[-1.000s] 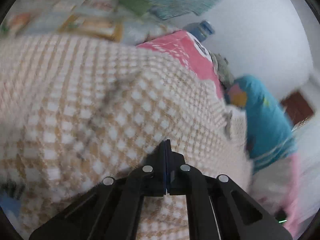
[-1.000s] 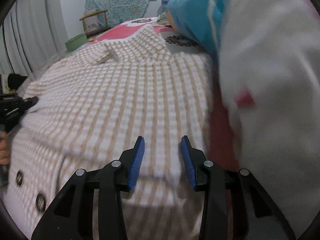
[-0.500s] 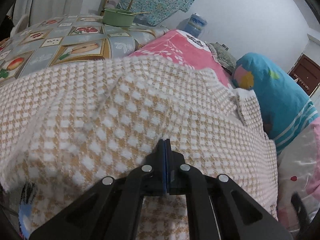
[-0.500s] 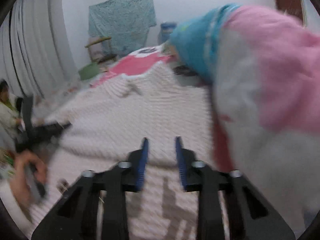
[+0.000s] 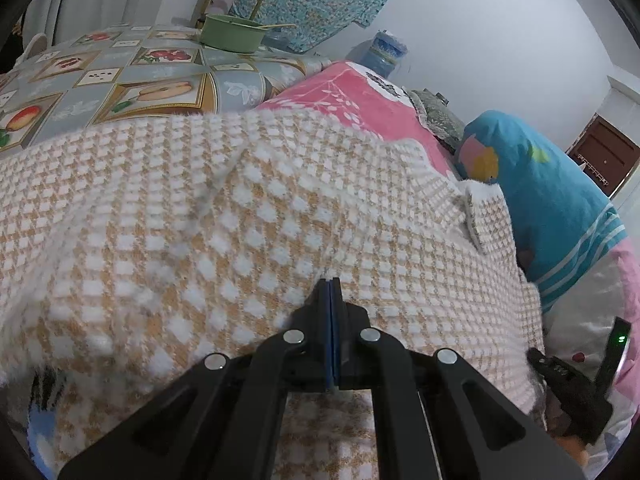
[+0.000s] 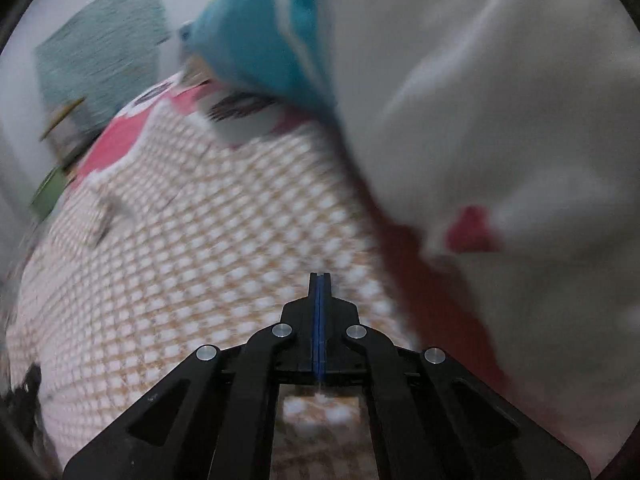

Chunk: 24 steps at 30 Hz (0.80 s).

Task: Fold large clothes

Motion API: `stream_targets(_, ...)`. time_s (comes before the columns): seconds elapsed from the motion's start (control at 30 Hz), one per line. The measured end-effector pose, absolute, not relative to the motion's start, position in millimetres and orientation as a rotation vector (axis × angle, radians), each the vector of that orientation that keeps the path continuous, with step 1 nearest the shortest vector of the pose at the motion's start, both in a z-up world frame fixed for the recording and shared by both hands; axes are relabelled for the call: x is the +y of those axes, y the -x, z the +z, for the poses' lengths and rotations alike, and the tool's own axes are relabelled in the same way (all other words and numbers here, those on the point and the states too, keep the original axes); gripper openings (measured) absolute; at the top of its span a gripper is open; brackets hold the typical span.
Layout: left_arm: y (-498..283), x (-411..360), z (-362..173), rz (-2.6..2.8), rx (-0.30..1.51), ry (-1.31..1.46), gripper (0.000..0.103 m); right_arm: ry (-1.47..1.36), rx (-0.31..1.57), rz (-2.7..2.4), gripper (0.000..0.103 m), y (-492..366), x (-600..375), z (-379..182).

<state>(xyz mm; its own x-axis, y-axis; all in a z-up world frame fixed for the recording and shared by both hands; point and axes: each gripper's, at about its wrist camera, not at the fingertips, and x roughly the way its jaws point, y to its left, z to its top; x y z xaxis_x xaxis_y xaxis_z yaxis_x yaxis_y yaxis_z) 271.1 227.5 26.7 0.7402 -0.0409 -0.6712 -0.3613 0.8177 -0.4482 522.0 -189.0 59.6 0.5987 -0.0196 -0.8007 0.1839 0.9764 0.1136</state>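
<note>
We work on a large checked knit garment (image 5: 248,216), tan and white, spread over the pink bedcover (image 5: 352,96), and we judge the step in hand to be gripping its near hem at two points so one half can be carried over the other.

Our left gripper (image 5: 332,284) is clenched, its pads pressed flat together right at the cloth; the knit seems to bunch against its tips, so it probably has a pinch of fabric, though we cannot see any between the pads. Our right gripper (image 6: 319,278) has just been closing and now stands fully clenched too. Its view is blurred, and we cannot tell whether it caught any cloth or shut on nothing.

To do this well, we want both pinches on the same edge, well apart, and we want to confirm the right-hand hold before lifting. Then we lift evenly, keep the fabric taut between the two claws, and lay the fold toward the collar end without dragging the bedcover.

The garment lies directly under and ahead of both claws. Its far end reaches toward the blue pillow (image 5: 552,208), which sits beside its right edge; the white quilt (image 6: 500,100) crowds that same edge nearer to us.
</note>
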Motion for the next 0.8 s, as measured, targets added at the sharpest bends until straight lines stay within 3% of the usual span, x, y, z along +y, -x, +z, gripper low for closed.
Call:
stream_targets(0.03, -271.4, 227.6, 27.0, 0.189, 0.726, 0.597, 0.004, -0.229, 0.888, -0.121, 0.007, -511.7, -189.5, 71.0)
stream_targets(0.13, -271.2, 227.6, 27.0, 0.190, 0.726, 0.596, 0.004, -0.185, 0.785, 0.075, 0.008, -488.1, -161.1, 96.7)
stream_targets(0.23, -271.1, 228.5, 26.7, 0.183, 0.721, 0.607, 0.004, -0.009, 0.840, 0.364, 0.008, -480.3, -103.5, 97.5)
stream_targets(0.4, -258.2, 264.8, 16.1, -0.012, 0.716, 0.887, 0.004, 0.178, 0.906, 0.511, 0.007, -466.2, -65.9, 67.3)
stream_targets(0.6, -224.6, 315.1, 2.4, 0.015, 0.632, 1.157, 0.004, 0.169, 0.916, 0.523, 0.007, -458.7, -80.8, 61.3)
stream_targets(0.8, -252.3, 265.2, 44.4, 0.007, 0.714, 0.773, 0.007, 0.325, 0.842, 0.462, 0.007, -443.4, -59.6, 61.1)
